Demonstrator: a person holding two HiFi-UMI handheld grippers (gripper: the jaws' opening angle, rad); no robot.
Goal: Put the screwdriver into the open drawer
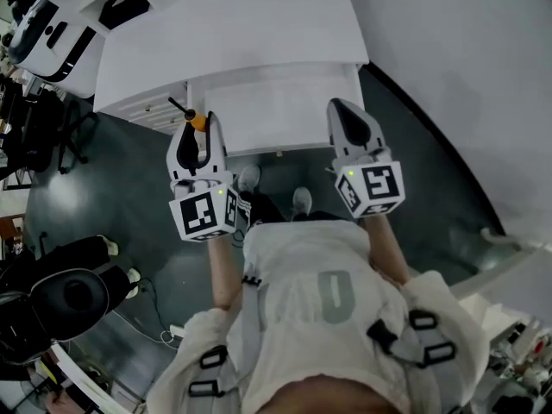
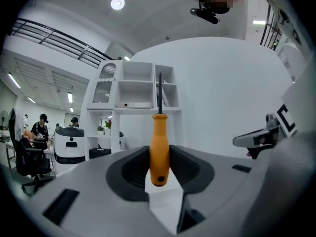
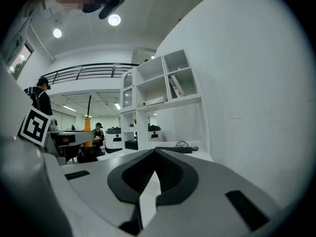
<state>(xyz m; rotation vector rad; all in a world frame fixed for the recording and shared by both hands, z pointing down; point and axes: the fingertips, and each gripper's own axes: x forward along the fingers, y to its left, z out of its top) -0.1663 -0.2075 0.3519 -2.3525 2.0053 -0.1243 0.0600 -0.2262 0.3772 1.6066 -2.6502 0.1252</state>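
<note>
The screwdriver (image 2: 159, 149) has an orange handle and a thin black shaft and stands upright. My left gripper (image 2: 159, 166) is shut on its handle, the pads pressing both sides. In the head view the left gripper (image 1: 197, 134) holds the screwdriver (image 1: 197, 121) at the left front corner of the open white drawer (image 1: 276, 110). My right gripper (image 1: 352, 128) is at the drawer's right front corner. In its own view the right gripper (image 3: 154, 153) is shut with nothing between the jaws.
The drawer hangs under a white desk (image 1: 233, 33) against a white wall (image 1: 457, 76). A white shelf unit (image 3: 163, 90) and a keyboard (image 3: 174, 149) are on the desk. A black office chair (image 1: 73, 296) stands to my left. People (image 2: 38, 127) are in the background.
</note>
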